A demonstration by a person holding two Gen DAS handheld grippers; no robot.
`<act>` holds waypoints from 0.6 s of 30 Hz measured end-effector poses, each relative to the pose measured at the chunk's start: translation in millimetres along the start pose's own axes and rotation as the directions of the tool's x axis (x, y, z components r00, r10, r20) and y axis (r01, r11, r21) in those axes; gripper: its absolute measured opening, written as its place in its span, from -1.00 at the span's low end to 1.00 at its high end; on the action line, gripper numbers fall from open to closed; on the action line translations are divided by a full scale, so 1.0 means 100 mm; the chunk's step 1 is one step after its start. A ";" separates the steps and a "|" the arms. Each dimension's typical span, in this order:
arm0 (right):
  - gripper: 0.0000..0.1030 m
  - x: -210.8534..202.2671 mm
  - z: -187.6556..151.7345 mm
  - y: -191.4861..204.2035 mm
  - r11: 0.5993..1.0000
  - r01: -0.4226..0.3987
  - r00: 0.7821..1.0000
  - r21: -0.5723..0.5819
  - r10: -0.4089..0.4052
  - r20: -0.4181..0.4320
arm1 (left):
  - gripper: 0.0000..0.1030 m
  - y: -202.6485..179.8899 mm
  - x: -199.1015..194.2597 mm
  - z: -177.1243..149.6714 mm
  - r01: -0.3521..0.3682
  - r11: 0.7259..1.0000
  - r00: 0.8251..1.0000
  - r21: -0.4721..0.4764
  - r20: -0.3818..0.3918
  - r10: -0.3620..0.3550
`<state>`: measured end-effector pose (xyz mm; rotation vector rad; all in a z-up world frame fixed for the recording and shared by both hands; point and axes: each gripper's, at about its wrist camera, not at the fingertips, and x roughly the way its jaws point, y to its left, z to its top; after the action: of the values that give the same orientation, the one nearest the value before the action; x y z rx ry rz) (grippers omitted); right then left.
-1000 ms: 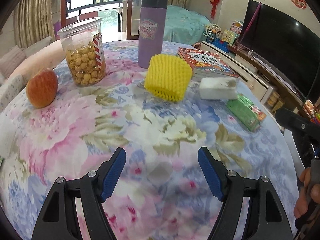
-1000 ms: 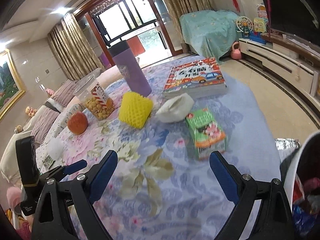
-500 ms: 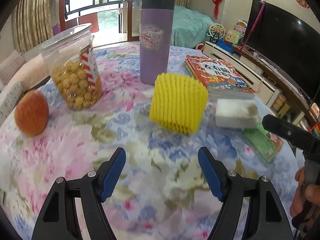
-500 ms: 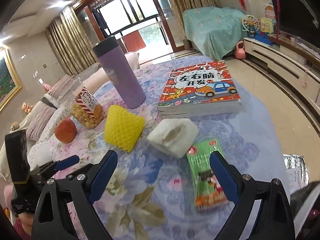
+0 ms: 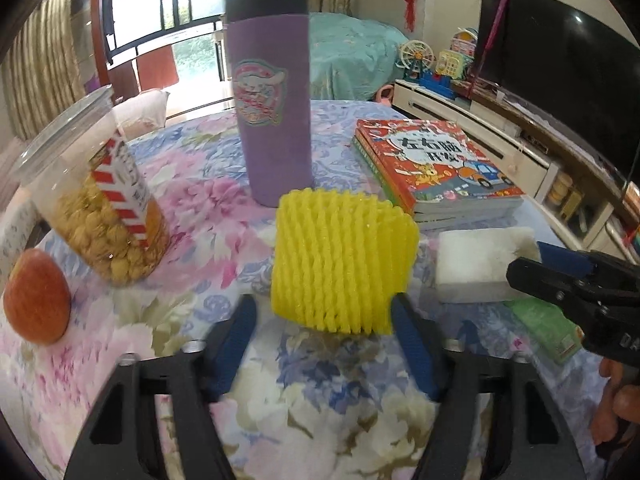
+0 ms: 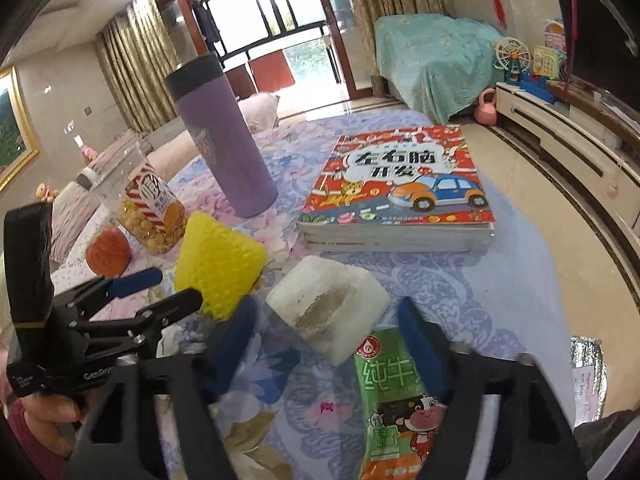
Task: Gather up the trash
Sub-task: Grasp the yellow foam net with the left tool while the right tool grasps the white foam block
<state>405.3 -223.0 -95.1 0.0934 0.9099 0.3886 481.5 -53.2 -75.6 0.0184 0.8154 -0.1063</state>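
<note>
A yellow foam fruit net (image 5: 344, 262) stands on the floral tablecloth (image 5: 200, 208). My left gripper (image 5: 326, 316) is open, its blue pads on either side of the net's near edge. It also shows in the right wrist view (image 6: 218, 270). A white foam block (image 6: 328, 306) with a dirty patch lies just beyond my open right gripper (image 6: 326, 320). A flattened green milk carton (image 6: 394, 404) lies by the right finger. The block (image 5: 480, 264) and the carton (image 5: 546, 328) show in the left wrist view, with the right gripper's fingers (image 5: 560, 264) above them.
A purple flask (image 5: 272, 92), a jar of snacks (image 5: 96, 200), an apple (image 5: 36, 296) and a stack of red children's books (image 5: 436, 168) stand on the table. The table's right edge drops to the floor (image 6: 560, 280); a TV unit stands beyond.
Both grippers moved forward. The left now brackets the yellow net; the right has closed in on the white block and green carton. Both stayed open.
</note>
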 end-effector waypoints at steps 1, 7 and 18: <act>0.01 0.02 0.00 0.00 1.000 0.004 1.000 0.000 -0.004 -0.007 | -0.20 -0.01 0.03 0.00 0.004 1.000 1.000 0.003 -0.007 -0.004; -0.22 -0.03 -0.03 -0.03 1.000 -0.008 1.000 0.003 0.008 0.006 | -0.77 0.05 0.05 -0.04 0.032 0.999 0.999 -0.022 -0.006 -0.032; -0.25 -0.41 -0.15 0.12 0.998 -0.054 0.996 0.016 0.053 0.072 | -0.79 0.09 -0.55 -0.36 0.066 0.996 0.997 -0.063 0.044 -0.064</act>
<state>367.6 -228.1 -71.0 0.1478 0.8414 0.4241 418.7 -37.5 -60.8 -0.0709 0.7770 -0.1414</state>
